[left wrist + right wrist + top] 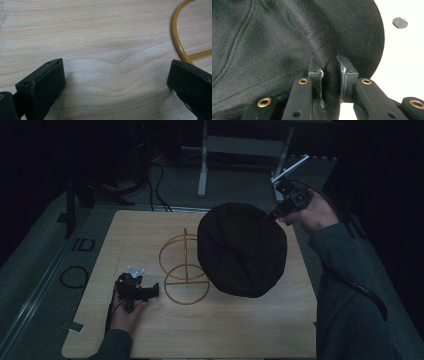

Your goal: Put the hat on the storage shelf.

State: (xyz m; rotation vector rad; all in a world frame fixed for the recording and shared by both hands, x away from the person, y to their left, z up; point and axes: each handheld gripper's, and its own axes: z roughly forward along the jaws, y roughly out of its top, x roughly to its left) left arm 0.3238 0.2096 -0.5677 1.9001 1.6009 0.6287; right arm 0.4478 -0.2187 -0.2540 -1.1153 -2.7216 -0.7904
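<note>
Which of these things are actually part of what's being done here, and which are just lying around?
In use:
- black hat, pinched at its edge by the right tongs
- yellow wire stand on the wooden table
- left tongs, open, resting near the stand

Just lying about:
- cables on the floor
- white table legs behind

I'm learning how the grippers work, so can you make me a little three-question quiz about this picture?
1. True or false: the right gripper is pinching the edge of the black hat.
2. What rests on the wooden table beside the hat? A) yellow wire stand B) red cup C) blue box
3. Is anything between the jaws of the left gripper?

Key:
1. True.
2. A.
3. No, its jaws stand wide apart over bare wood.
</note>
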